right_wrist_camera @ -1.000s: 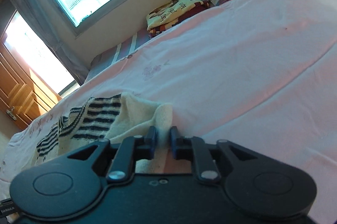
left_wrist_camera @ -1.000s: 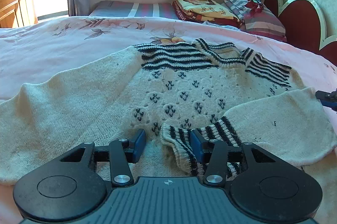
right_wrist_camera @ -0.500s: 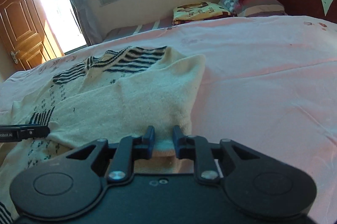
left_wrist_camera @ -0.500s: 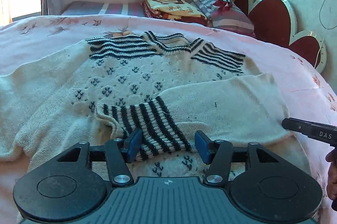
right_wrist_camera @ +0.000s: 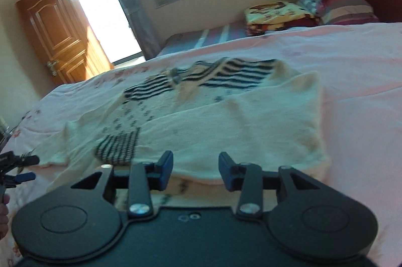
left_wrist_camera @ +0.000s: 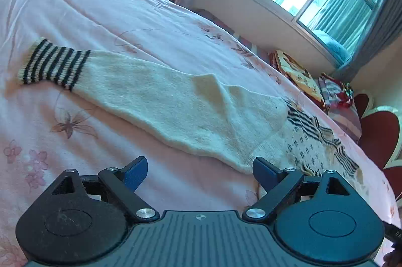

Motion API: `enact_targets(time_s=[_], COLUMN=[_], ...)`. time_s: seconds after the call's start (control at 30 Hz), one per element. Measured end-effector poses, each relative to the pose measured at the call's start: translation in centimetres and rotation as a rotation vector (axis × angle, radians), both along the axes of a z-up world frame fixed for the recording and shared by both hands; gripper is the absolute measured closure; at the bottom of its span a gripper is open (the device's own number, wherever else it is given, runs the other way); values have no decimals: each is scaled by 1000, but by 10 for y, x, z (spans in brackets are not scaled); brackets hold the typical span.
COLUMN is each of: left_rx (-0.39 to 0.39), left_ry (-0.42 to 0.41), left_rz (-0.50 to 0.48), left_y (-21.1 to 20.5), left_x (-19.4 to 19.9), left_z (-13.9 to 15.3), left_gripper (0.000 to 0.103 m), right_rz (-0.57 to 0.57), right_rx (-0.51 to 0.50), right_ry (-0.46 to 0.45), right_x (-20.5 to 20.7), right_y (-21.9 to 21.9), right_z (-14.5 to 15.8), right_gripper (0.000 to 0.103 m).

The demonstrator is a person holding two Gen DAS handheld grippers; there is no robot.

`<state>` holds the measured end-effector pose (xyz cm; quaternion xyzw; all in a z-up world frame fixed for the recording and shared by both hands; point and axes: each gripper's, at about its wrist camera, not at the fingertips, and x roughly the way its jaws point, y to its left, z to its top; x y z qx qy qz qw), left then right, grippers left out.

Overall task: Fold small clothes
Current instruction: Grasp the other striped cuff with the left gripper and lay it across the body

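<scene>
Sweater, one sleeve folded in, both grips released.
Left wrist view: left gripper (left_wrist_camera: 198,173), jaws just opened wide and empty, has swung to the unfolded sleeve (left_wrist_camera: 140,91) lying on the bedsheet (left_wrist_camera: 125,6). Right wrist view: right gripper (right_wrist_camera: 196,170), jaws just parted, has let go of the sweater (right_wrist_camera: 226,116); its striped cuff (right_wrist_camera: 118,146) lies across the body.

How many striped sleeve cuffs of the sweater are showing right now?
2. One cuff lies at the end of the sleeve stretched out flat across the pink bedsheet. The other cuff lies folded over the sweater's front, just ahead of the right gripper.
</scene>
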<state>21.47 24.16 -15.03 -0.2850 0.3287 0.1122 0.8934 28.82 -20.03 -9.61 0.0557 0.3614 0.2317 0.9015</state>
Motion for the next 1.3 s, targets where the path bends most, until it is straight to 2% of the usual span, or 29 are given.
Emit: enact_targets(time_s=[0.13,0.27,0.3,0.33,0.43,0.53,0.7,0.73,0.77,0.8,0.87,0.93,0.97,1.07,1.13,1.17,1.23,1.27,1.3], left_rx=[0,21,18,10,-11,-47,-81,-75,-65,-52,6,115,176,285,364,371,322,292,264], left_ry=[-26,-38,-40,-44,-66,-82,-83,-63,-35,2,38,77,99,120,92,39,-23,-34,-35], left_rz=[-23,-59,-76,-95,-170,-274,-431,-453,-472,-481,-478,-466,-460,-457,-358,-307,-209,-145,-82], left_y=[4,0,-1,-3,-20,-52,-111,-122,-132,-140,-152,-165,-170,-177,-166,-152,-111,-87,-62], left_x=[-2,4,5,5,13,32,76,85,94,102,113,120,123,118,102,90,63,50,38], left_z=[2,8,9,9,10,7,-1,-3,-5,-8,-11,-10,-9,-2,11,17,26,26,24], left_gripper=[13,13,13,13,13,13,14,17,28,33,34,46,56,59,59,58,36,21,20], right_rz=[156,182,165,109,-73,-87,-110,-115,-122,-127,-130,-133,-134,-138,-145,-148,-153,-157,-161], right_rx=[-96,-212,-247,-251,-104,-117,-128,-119,-115,-114,-104,-97,-96,-91,-80,-78,-72,-69,-67], right_ry=[-61,-53,-64,-82,-41,-66,-41,-34,-27,-22,-9,6,14,22,19,13,4,3,3], right_x=[-3,11,15,20,36,33,24,23,21,20,18,16,15,12,11,10,9,9,9], right_y=[81,122,123,117,81,69,58,54,51,47,39,32,30,24,18,16,9,6,3], right_z=[-7,-23,-25,-24,-12,-4,-6,-7,-8,-9,-12,-15,-17,-18,-14,-11,-6,-5,-4], right_gripper=[65,66,70,70,65,65,66,66,66,65,65,64,64,64,63,63,62,62,62])
